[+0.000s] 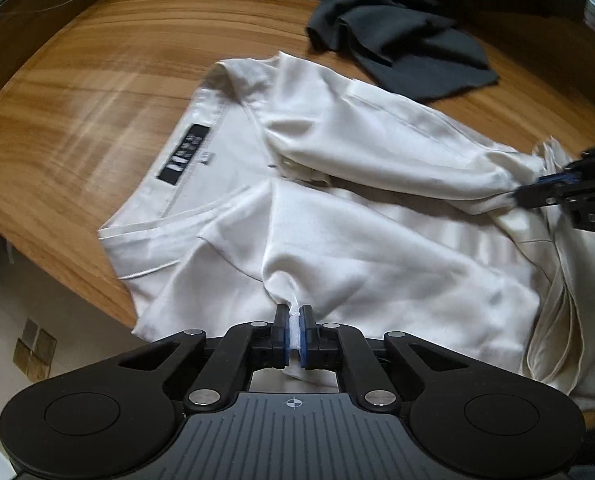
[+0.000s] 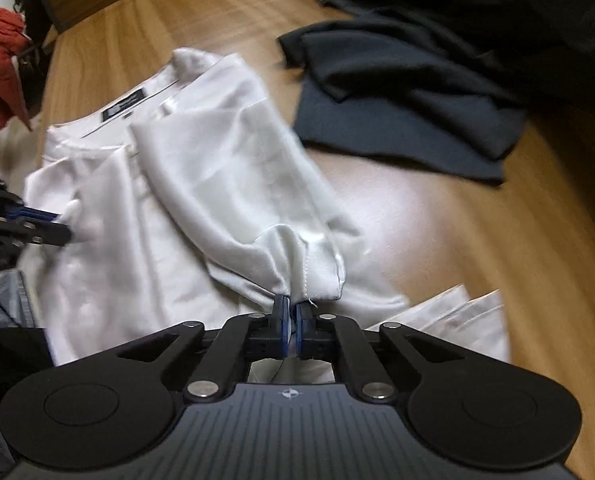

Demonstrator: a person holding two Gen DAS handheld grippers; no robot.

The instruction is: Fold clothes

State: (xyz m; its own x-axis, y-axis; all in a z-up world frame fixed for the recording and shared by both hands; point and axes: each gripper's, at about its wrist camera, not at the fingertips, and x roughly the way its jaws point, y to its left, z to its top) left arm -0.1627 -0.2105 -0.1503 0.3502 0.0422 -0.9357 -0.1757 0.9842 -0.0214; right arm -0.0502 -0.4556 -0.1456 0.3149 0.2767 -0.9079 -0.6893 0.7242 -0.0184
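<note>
A white shirt with a black neck label lies on the wooden table, collar toward the far left. My left gripper is shut on a pinched fold of the near sleeve. My right gripper is shut on the cuff end of the other sleeve, which stretches across the shirt's body. Each gripper shows in the other's view: the right gripper at the right edge, the left gripper at the left edge. The right wrist view is blurred.
Dark grey garments lie crumpled at the back right of the table, seen as dark grey garments close to the shirt. A red jacket hangs beyond the table's left edge. The table edge runs near the shirt's left side.
</note>
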